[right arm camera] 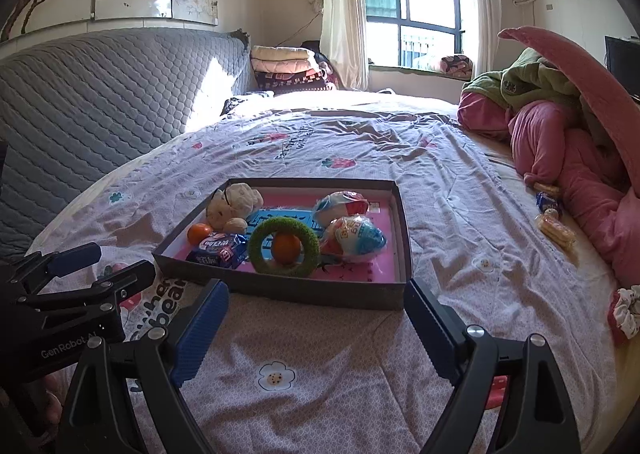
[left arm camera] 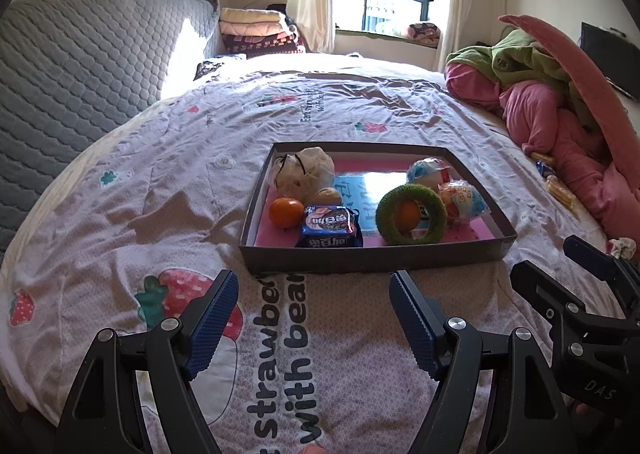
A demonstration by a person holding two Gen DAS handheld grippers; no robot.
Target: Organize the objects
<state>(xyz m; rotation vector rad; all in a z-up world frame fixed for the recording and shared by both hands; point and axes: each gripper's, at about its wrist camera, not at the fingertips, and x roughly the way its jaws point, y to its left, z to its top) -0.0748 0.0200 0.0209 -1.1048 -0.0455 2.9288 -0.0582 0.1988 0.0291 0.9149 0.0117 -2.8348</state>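
Left claw (left arm camera: pixel 314 318) and right claw (right arm camera: pixel 316 328) gape wide, empty, over the bed (right arm camera: pixel 460 213) just before the tray's (right arm camera: pixel 280 290) near edge.

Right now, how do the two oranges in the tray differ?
The left orange lies bare on the pink liner near the tray's left wall, beside the blue cookie packet. The right orange sits inside the green ring, partly hidden. Both are small, round, and inside the tray.

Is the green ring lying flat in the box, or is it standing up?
Standing, tilted: the green ring faces the camera in the box, an orange showing through its hole.
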